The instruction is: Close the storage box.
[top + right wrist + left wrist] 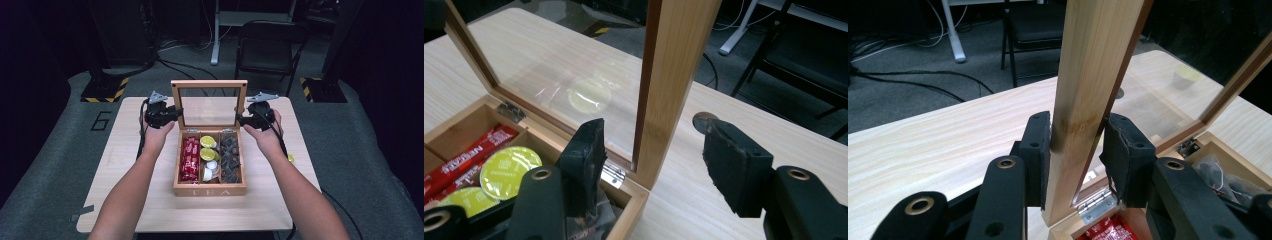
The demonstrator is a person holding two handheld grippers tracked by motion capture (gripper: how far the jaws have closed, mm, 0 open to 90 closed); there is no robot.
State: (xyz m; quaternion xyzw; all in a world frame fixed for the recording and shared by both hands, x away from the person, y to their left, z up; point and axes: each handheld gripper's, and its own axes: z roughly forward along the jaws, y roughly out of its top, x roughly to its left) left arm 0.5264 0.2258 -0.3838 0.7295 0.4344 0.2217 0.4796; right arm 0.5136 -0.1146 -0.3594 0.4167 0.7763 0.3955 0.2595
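Wooden tea box (209,190), one glass lid (208,84), left gripper (1075,150) clamping its frame, right gripper (651,150) loose around it

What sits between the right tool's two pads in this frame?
The lid frame's wooden side rail, seen in the right gripper view. The right tool straddles it with a gap on the outer side.

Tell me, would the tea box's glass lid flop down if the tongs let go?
Probably it swings rather than bends: the lid is a stiff wooden frame on metal hinges. It stands upright, so a nudge might tip it shut. The glass pane looks fragile, so a slam could hurt it.
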